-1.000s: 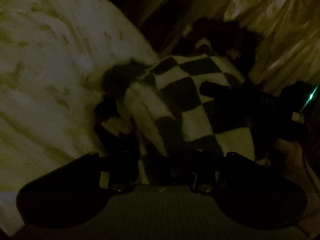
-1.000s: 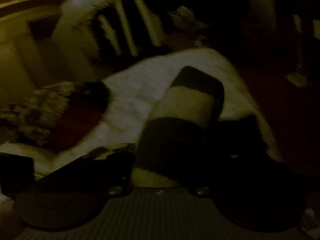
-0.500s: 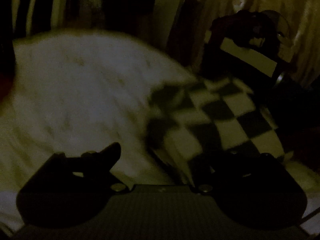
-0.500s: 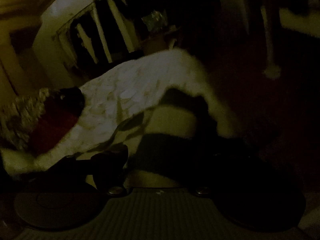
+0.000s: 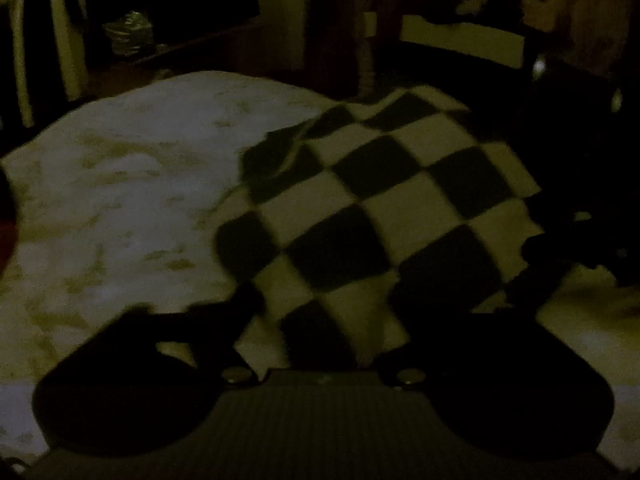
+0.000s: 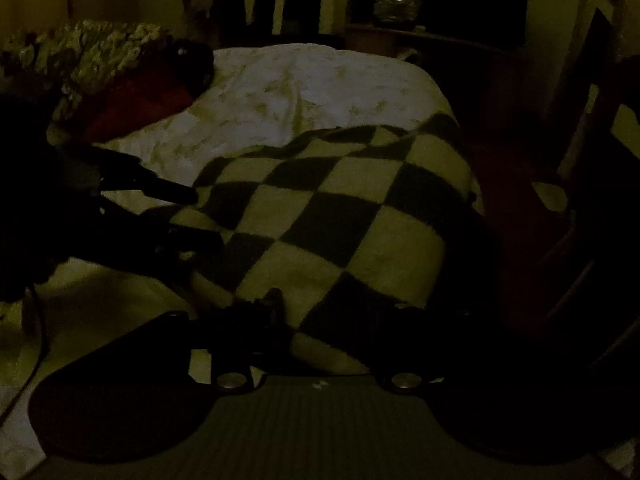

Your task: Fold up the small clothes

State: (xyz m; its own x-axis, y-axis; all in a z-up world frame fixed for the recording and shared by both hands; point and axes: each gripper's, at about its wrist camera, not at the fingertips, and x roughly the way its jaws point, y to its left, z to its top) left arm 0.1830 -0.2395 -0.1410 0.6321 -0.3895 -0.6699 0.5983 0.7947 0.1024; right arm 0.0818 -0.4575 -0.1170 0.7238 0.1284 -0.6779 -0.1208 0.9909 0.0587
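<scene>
A black-and-white checkered cloth [image 5: 384,200] lies spread flat on the white bedspread [image 5: 120,200], near its right edge. My left gripper [image 5: 384,296] hovers at the cloth's near edge. Its jaws are opening, and the cloth lies between the wide-apart fingers without being pressed. In the right wrist view the same cloth [image 6: 340,208] fills the middle, and the left gripper [image 6: 192,216] reaches in from the left with its fingers spread at the cloth's edge. My right gripper [image 6: 340,308] is at the near corner. Its jaws are closing with cloth between them, and the pads stand clear of it.
A heap of patterned and red clothes [image 6: 92,68] sits at the bed's far left. Dark reddish floor [image 6: 512,168] drops off right of the bedspread [image 6: 300,88]. A shelf with a crinkled shiny object [image 6: 394,0] stands behind. A wooden chair [image 5: 460,40] is beyond the bed.
The cloth was bunched up and held in both grippers; now it lies flat on the bed. The left jaws have let go and spread wide. Both views have rolled level.
</scene>
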